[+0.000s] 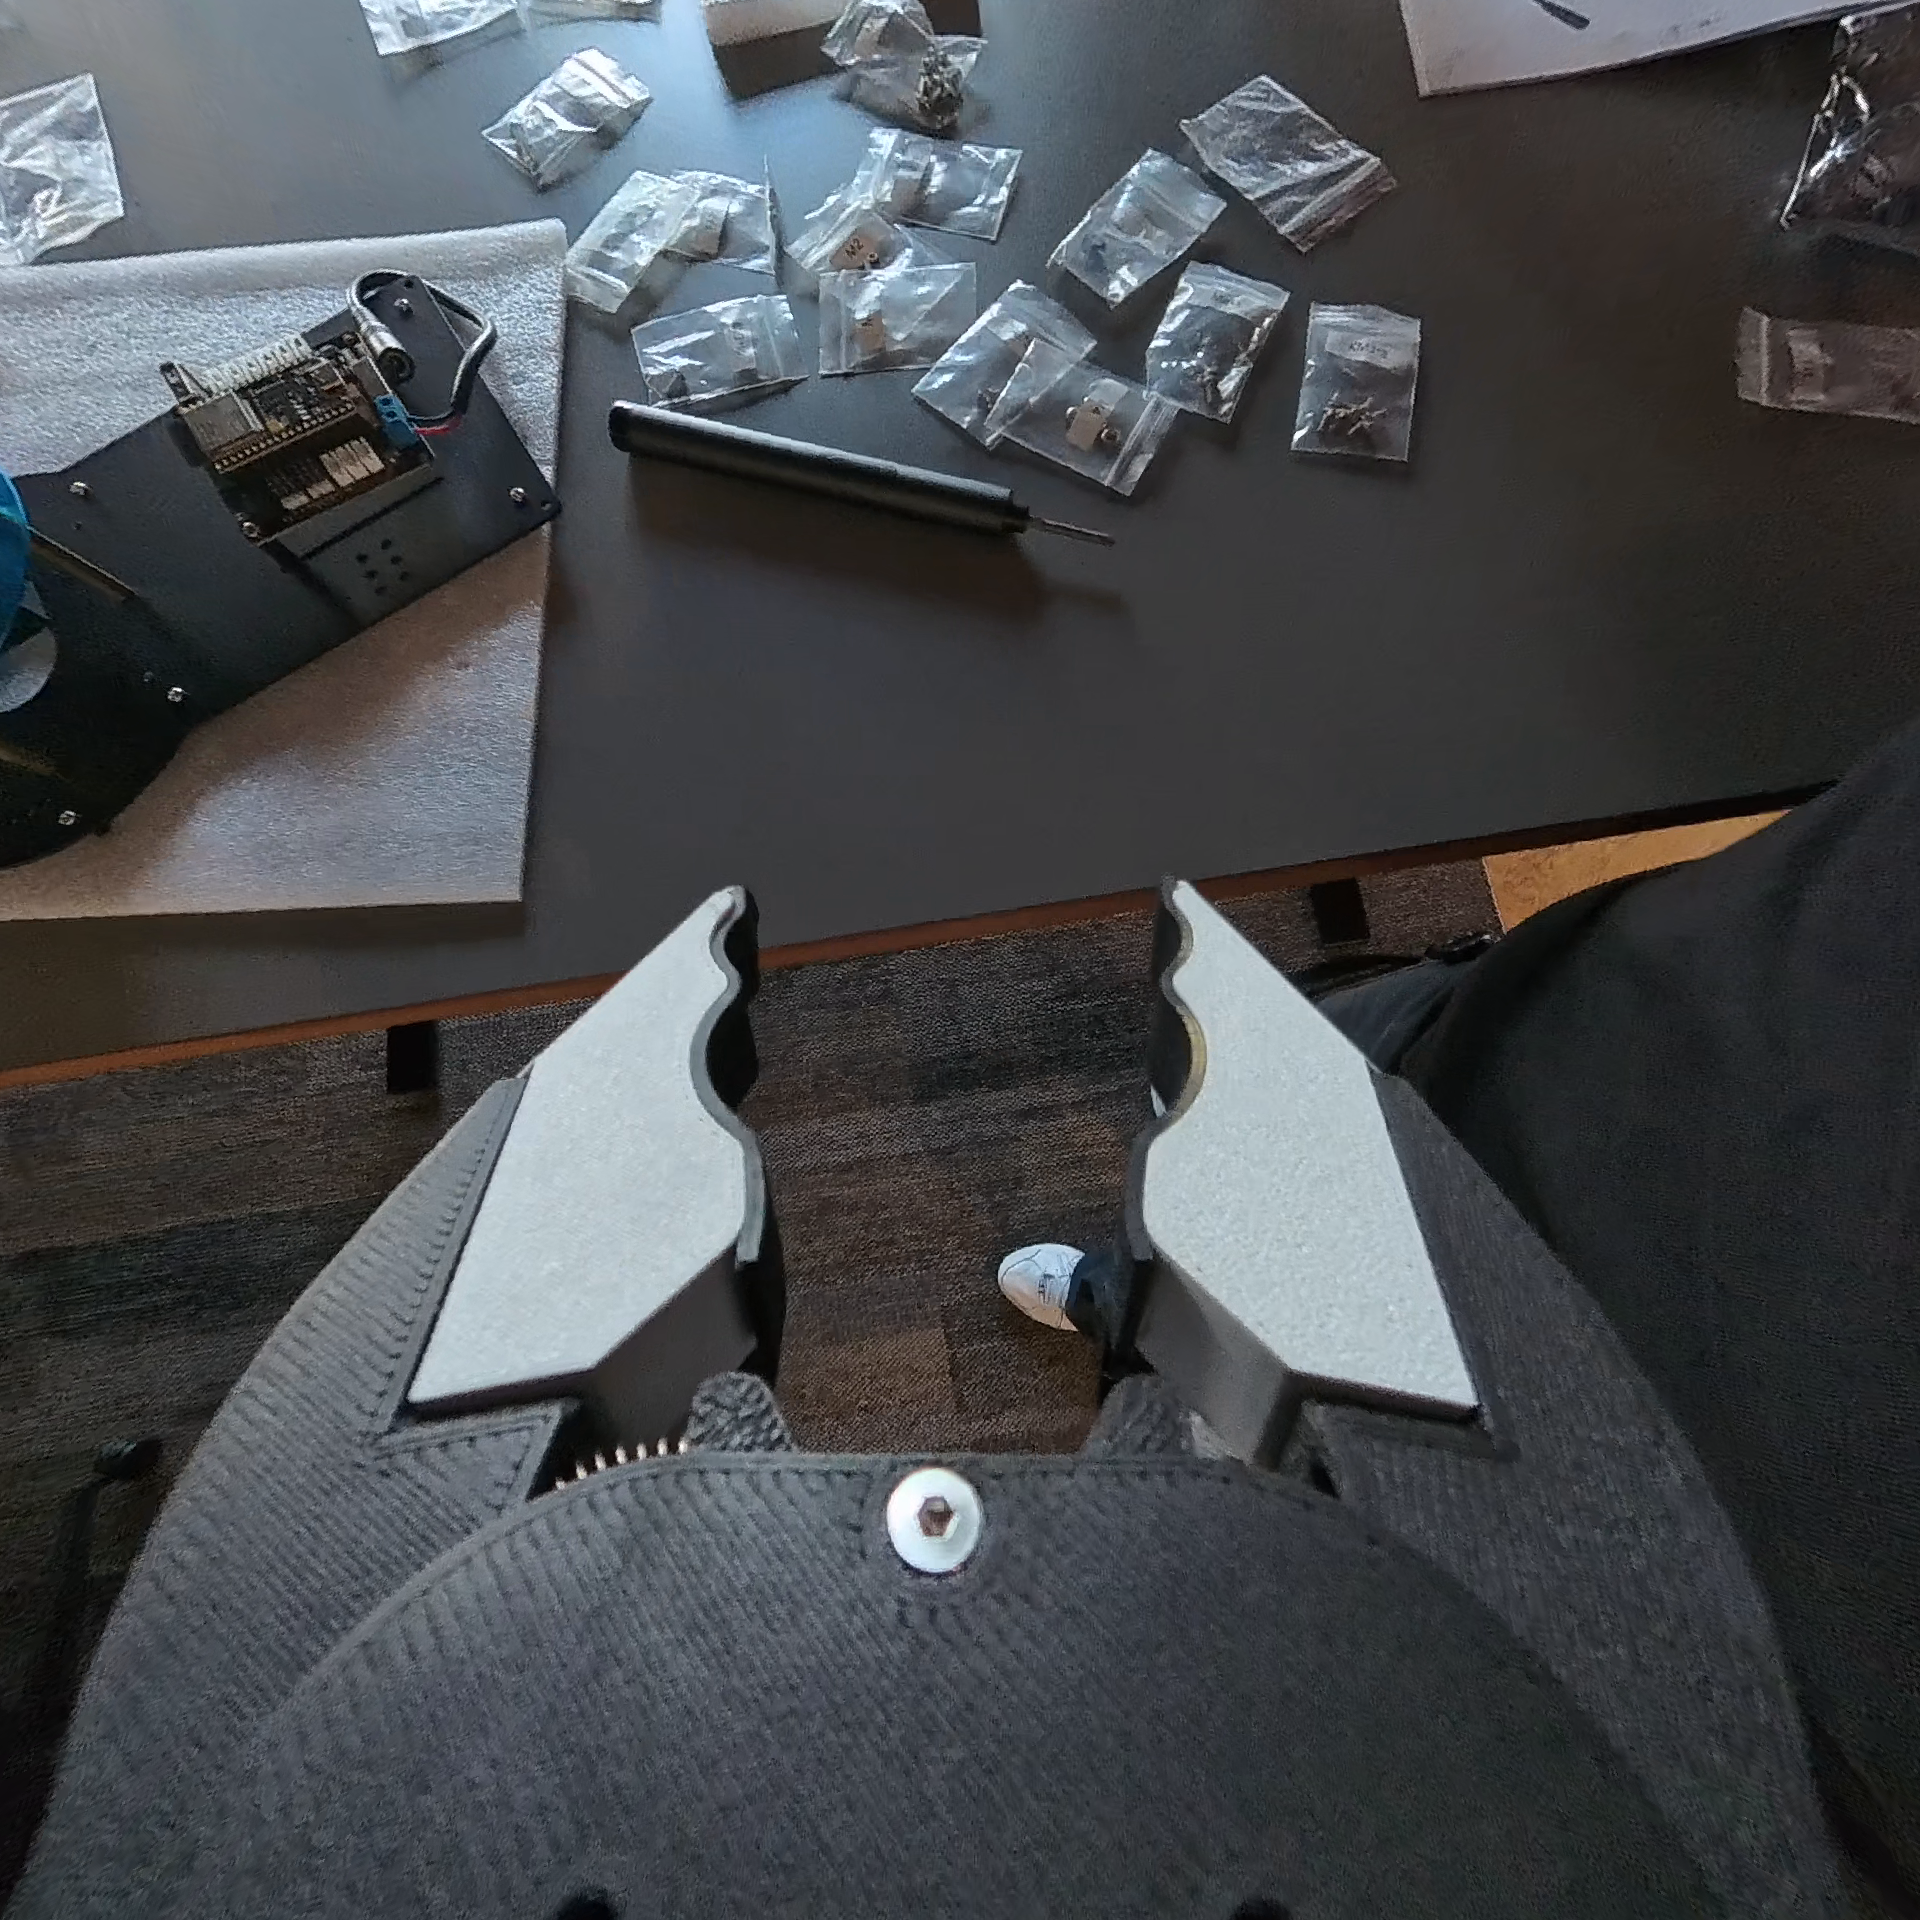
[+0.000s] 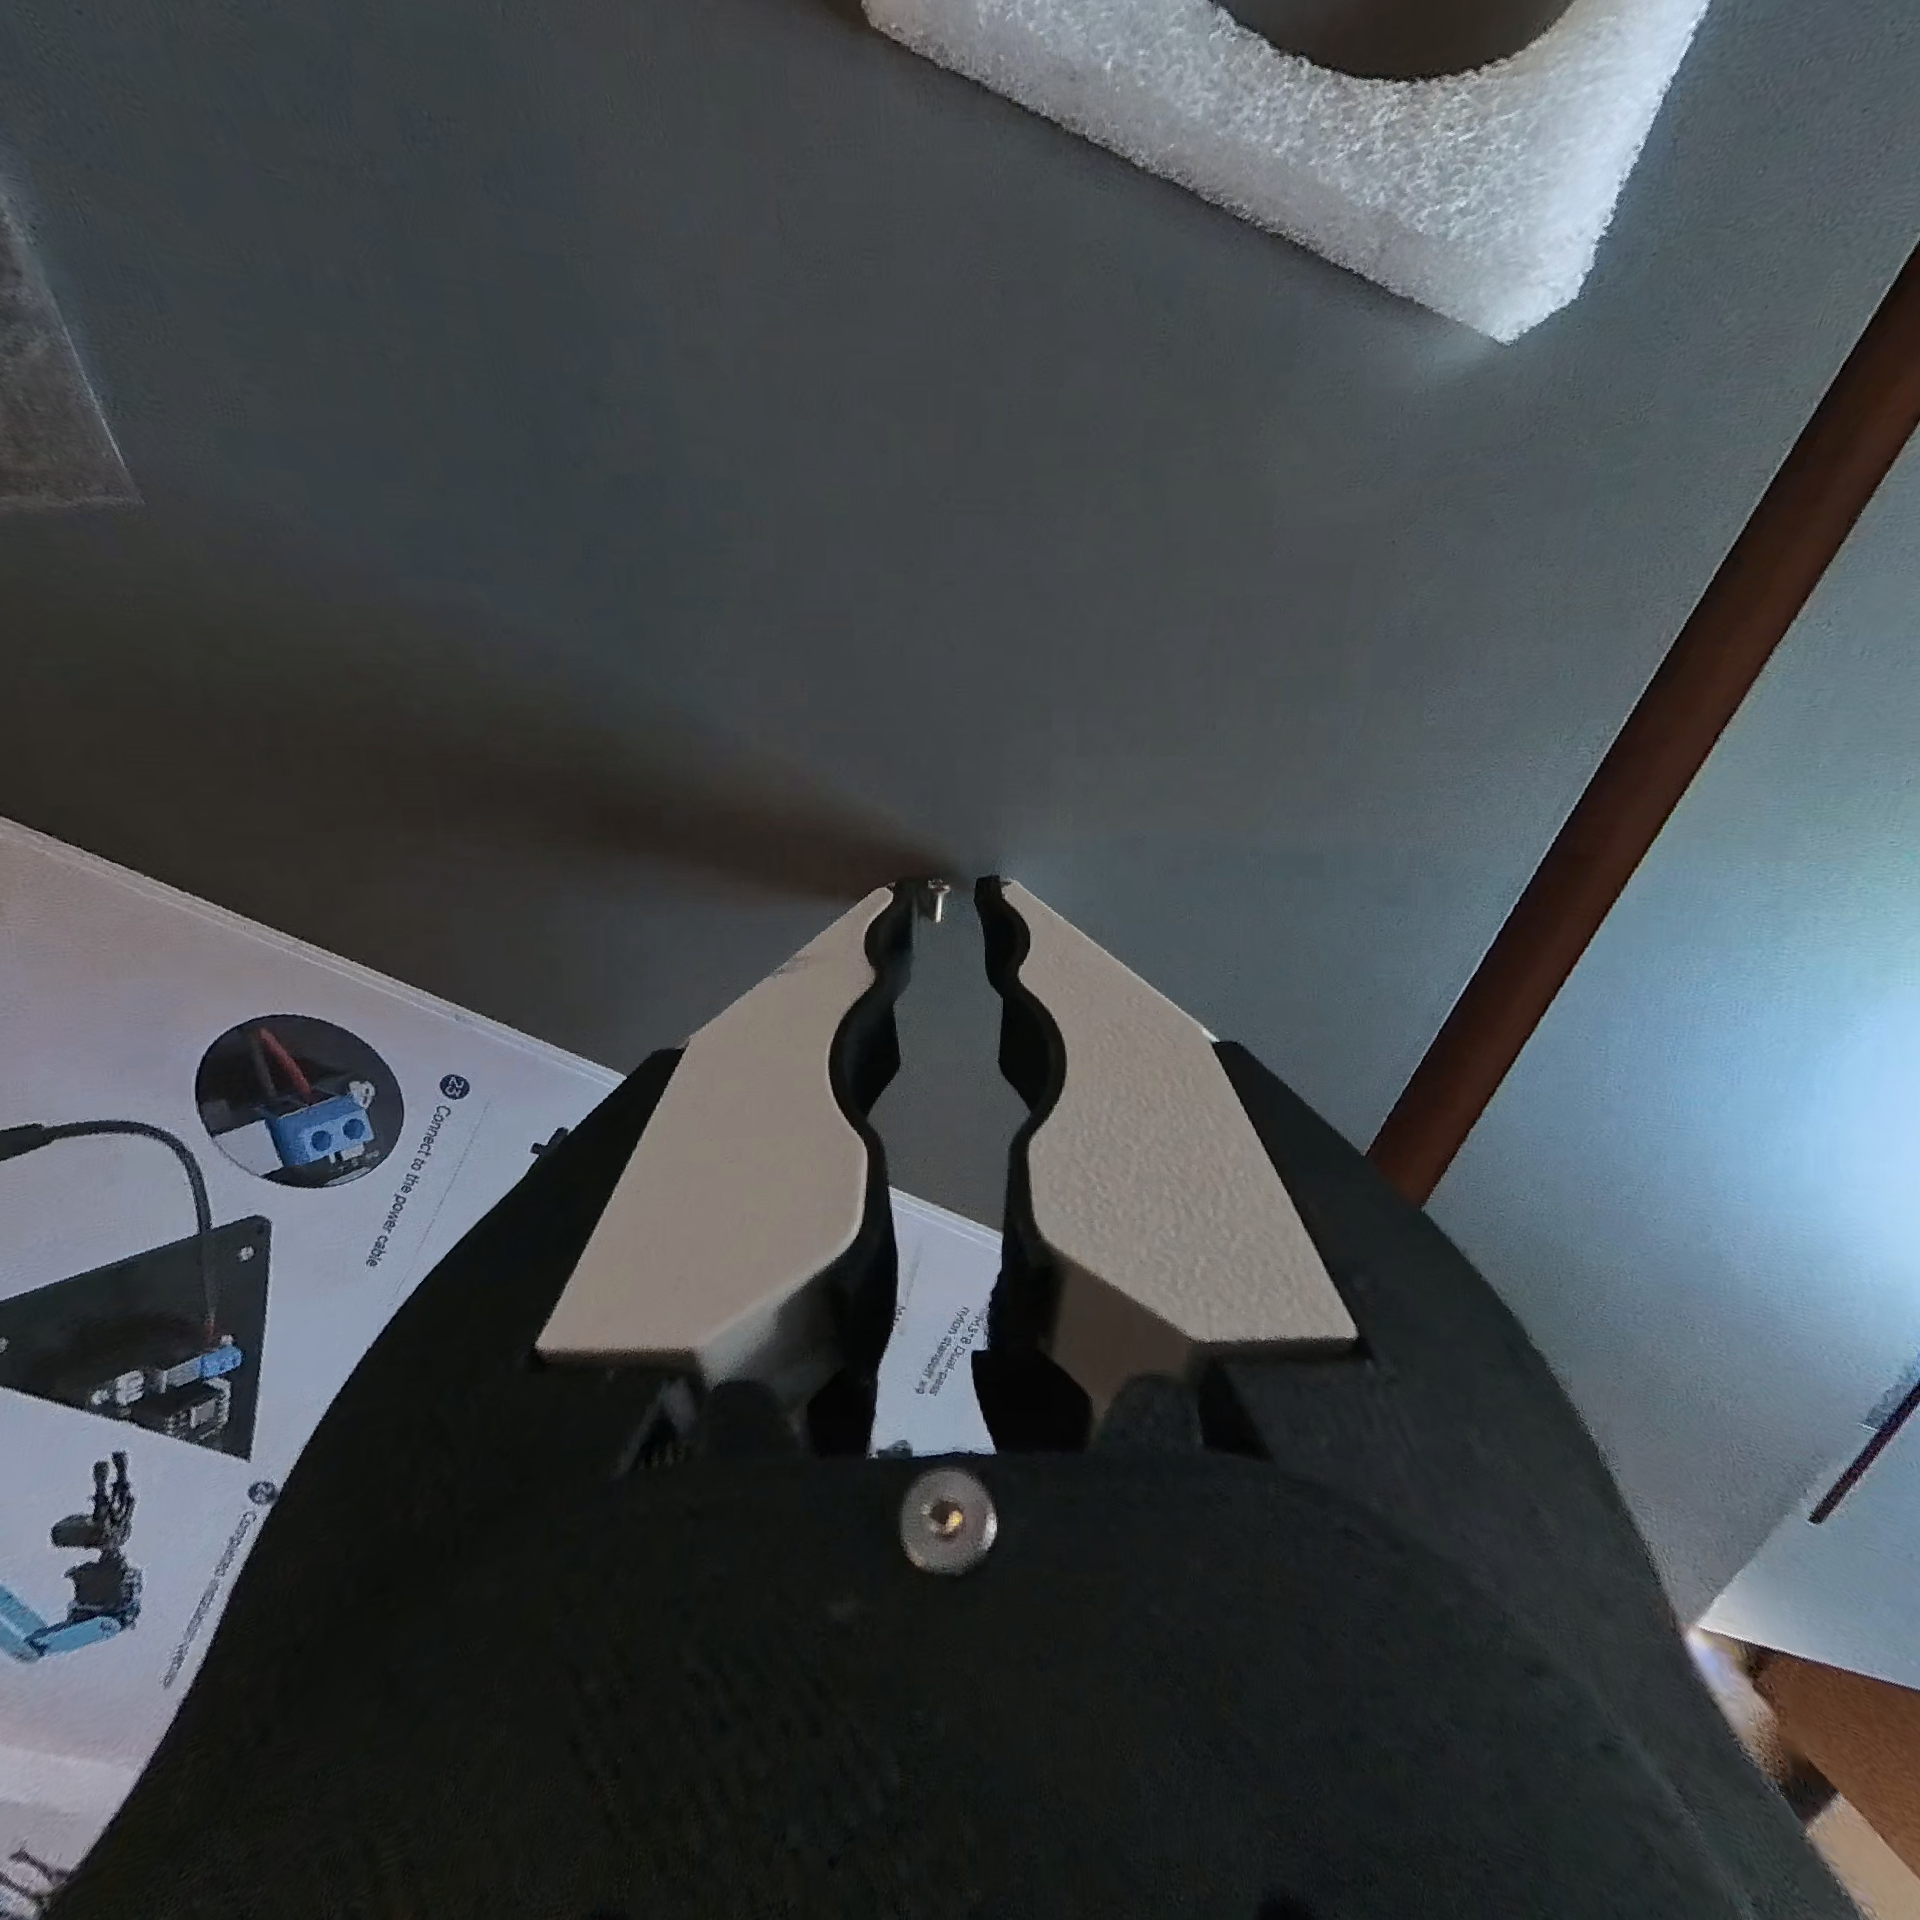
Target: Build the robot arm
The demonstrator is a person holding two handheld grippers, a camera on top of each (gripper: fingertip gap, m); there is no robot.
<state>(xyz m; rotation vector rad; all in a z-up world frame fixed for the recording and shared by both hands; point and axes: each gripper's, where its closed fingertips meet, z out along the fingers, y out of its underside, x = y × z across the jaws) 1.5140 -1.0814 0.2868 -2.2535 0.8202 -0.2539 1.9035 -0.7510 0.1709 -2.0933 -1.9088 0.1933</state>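
Observation:
My left gripper [image 1: 956, 894] is open wide and empty, held above the front edge of the dark table [image 1: 1039, 675]. A black screwdriver [image 1: 831, 468] lies on the table beyond it. My right gripper [image 2: 945, 888] is low over the table [image 2: 727, 520], its jaws a narrow gap apart. A tiny silver screw [image 2: 937, 902] sits between the tips, against the left fingertip [image 2: 902, 909]. It stands apart from the right one.
A black plate with a circuit board [image 1: 301, 426] lies on a grey foam sheet [image 1: 312, 790] at the left. Several small clear bags of hardware [image 1: 1039, 312] are scattered behind. A person's dark clothing [image 1: 1714, 1143] is at right. A white foam block [image 2: 1299, 156], a printed sheet [image 2: 208, 1039] and the table's brown edge [image 2: 1662, 727] surround the right gripper. One gripper's finger ends stand about 55 cm off the other's. To reach the black screwdriver [image 1: 831, 468] in a straight line is about 20 cm for my left fingers, about 35 cm for my right.

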